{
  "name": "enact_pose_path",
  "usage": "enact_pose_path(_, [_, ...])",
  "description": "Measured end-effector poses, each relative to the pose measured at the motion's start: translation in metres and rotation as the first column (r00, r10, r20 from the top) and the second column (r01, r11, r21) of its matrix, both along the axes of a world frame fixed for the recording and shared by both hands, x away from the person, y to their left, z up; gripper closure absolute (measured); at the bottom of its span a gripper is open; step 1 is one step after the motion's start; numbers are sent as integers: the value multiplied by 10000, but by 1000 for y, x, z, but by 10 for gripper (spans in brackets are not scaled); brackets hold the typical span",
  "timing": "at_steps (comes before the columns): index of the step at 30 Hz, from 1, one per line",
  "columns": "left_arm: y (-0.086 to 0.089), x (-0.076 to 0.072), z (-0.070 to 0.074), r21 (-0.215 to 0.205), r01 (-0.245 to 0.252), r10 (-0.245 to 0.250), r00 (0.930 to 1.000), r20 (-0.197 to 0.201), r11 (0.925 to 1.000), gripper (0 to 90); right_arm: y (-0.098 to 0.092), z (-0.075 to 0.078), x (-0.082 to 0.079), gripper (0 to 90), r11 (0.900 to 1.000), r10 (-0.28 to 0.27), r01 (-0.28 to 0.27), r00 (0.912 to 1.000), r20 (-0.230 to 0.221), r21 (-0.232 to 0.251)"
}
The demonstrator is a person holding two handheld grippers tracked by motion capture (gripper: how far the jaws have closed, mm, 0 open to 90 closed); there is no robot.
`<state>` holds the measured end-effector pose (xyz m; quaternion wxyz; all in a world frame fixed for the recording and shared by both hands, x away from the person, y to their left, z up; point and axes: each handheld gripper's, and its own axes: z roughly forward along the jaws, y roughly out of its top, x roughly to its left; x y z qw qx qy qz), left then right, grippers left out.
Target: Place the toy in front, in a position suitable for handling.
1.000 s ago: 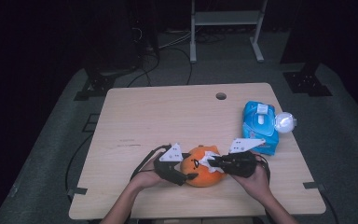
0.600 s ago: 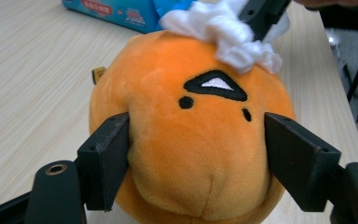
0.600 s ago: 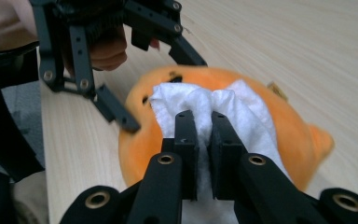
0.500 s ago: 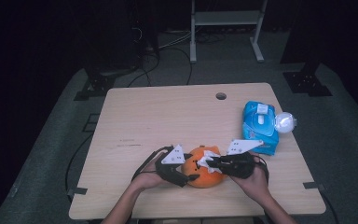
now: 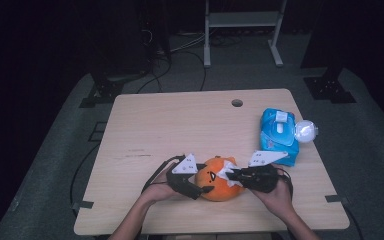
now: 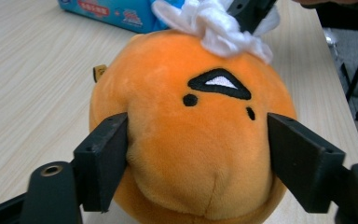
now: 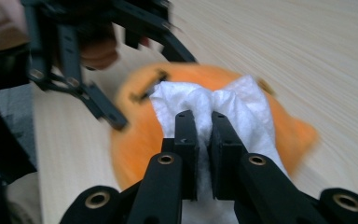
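Observation:
A round orange plush toy with a stitched face sits near the table's front edge. My left gripper comes in from the toy's left. In the left gripper view its two black pads press the toy from both sides; the jaws have just opened a little and still touch it. My right gripper is shut on a crumpled white wipe and holds it against the toy's top. The wipe also shows in the high view, with the right gripper behind it.
A blue pack of wipes lies at the table's right side with a round translucent cap-like thing beside it. The wooden table has a cable hole at the back. Cables and a metal stand lie beyond.
The right gripper and its wipe have shifted slightly on the toy's top. The left gripper and the toy stay where they were.

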<state>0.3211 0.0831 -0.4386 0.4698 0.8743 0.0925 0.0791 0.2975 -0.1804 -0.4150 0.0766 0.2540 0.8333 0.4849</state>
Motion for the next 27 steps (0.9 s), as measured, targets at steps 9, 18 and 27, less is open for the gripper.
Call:
enact_pose_path(9, [2, 0, 2, -192, -41, 40, 10000, -72, 9998, 211, -6, -2, 9, 824, 9995, -318, 318, 9995, -21, 29])
enact_pose_path(18, [-3, 1, 1, 70, -176, 175, 9998, 50, 9998, 240, 6, 2, -3, 827, 9993, 345, -345, 9994, -38, 117])
enact_pose_path(27, [-5, -4, 3, 186, 124, -135, 9982, 584, 9997, 238, -3, 6, 10, 827, 9988, -479, 482, 9984, 291, -108])
